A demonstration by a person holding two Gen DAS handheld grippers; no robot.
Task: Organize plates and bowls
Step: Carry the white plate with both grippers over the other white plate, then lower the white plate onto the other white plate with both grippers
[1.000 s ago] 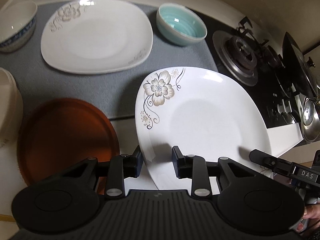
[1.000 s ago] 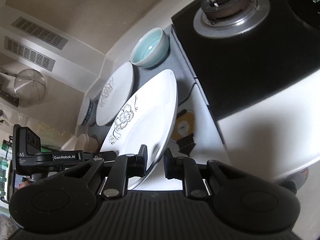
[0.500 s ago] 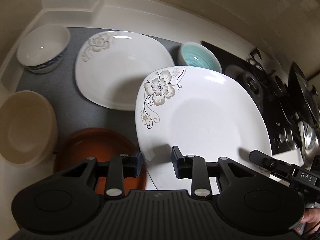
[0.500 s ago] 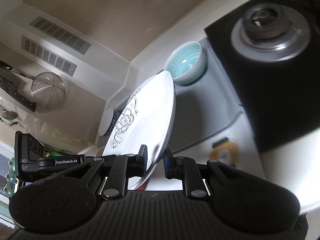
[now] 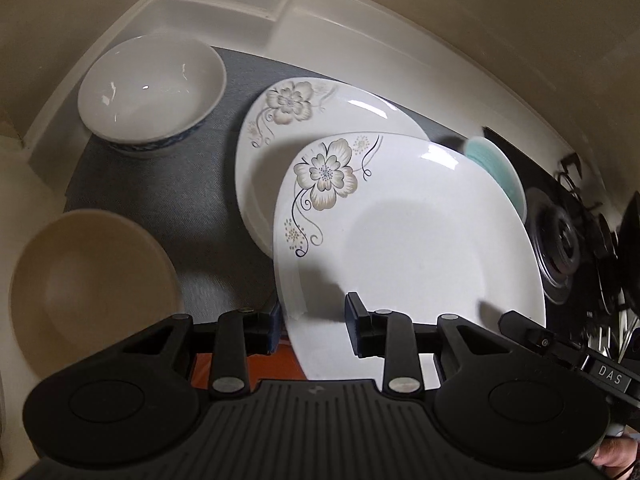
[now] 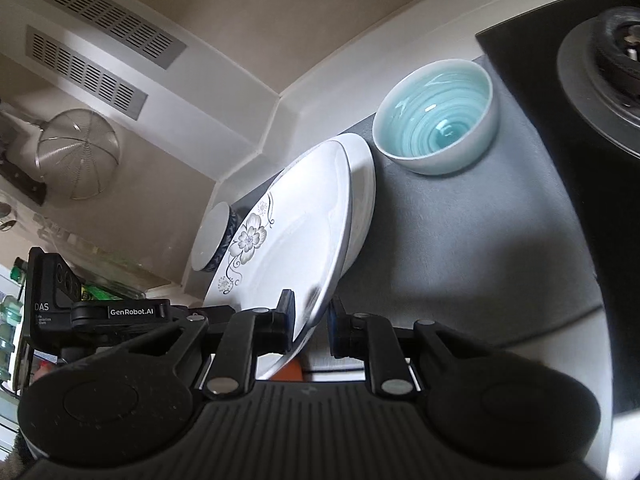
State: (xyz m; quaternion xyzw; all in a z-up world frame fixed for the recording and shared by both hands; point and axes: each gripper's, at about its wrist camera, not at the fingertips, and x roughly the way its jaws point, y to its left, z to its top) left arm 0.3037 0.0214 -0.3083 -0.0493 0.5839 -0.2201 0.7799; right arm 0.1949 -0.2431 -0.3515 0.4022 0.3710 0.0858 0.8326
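Covering most of the pale tabletop (image 5: 48,184) is a dark grey woven mat (image 5: 192,184), tucked into a cream-walled corner; a black stove (image 6: 592,128) with a round metal burner sits at three o'clock of the mat. Both grippers hold one glossy white rounded-square plate (image 5: 416,240) painted with a flower: the left gripper (image 5: 312,320) has its jaws clamped on the plate's near edge, and the right gripper (image 6: 312,316) has its jaws clamped on the rim at the plate's four o'clock side. The held plate hangs over a matching flowered plate (image 5: 296,112) lying on the mat. At ten o'clock stands a white bowl (image 5: 152,88) with a blue band, at eight o'clock a matte beige bowl (image 5: 92,280), and at two o'clock a ribbed turquoise bowl (image 6: 438,116). A wire strainer (image 6: 78,152) hangs on the wall.
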